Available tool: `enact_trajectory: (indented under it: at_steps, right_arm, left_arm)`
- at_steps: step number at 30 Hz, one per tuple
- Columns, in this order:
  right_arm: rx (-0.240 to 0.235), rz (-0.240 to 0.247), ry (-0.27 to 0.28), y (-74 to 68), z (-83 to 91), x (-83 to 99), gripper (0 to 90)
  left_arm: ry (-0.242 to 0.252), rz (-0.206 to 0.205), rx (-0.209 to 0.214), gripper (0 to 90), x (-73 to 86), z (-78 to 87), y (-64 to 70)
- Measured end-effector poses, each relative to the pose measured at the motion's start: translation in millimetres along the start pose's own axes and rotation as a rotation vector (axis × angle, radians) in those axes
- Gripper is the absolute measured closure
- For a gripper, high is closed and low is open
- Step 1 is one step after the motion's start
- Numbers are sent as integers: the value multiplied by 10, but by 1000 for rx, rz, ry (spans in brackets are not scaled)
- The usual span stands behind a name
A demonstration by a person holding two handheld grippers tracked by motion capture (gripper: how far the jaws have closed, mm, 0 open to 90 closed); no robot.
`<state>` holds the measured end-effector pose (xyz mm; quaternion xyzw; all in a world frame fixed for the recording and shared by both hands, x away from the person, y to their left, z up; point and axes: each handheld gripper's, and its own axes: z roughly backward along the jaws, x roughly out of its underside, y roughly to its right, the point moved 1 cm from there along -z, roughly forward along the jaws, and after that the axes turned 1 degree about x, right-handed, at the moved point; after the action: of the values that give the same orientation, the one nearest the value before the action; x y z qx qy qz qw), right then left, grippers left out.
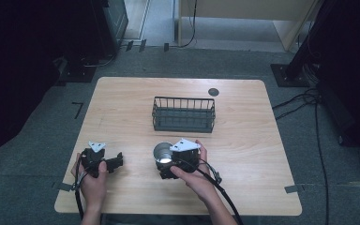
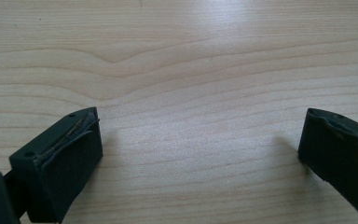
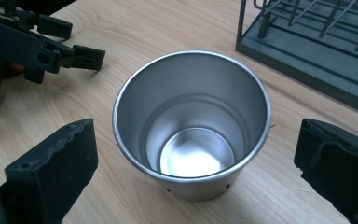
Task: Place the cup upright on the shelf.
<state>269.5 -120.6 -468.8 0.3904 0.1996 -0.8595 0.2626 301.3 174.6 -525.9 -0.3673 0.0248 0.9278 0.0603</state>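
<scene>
A shiny steel cup stands upright and empty on the wooden table, in front of the dark wire basket. My right gripper is open around it; in the right gripper view the cup sits between the wide-apart jaws of the right gripper, and neither pad touches it. My left gripper rests at the table's front left, open, pointing right toward the cup. Bare wood shows between the jaws of the left gripper. The left gripper also appears beyond the cup.
The wire basket is empty and close behind the cup. A small dark round disc sits near the table's far edge. Cables and black stands lie on the floor around the table.
</scene>
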Motion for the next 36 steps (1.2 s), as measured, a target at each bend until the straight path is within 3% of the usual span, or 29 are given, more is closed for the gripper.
enact_trajectory:
  at_steps: [20,26,28,36]
  right_arm:
    - [47,28,-20,-129,-273,31,1]
    - [82,39,-16,-150,-298,32,79]
    - [112,50,-9,-146,-297,37,166]
    - [110,73,7,-160,-267,34,185]
  left_arm:
    - [0,0,0,0,0,0,0]
    - [0,0,0,0,0,0,0]
    - [0,0,0,0,0,0,0]
    - [1,9,-7,0,-6,-7,10]
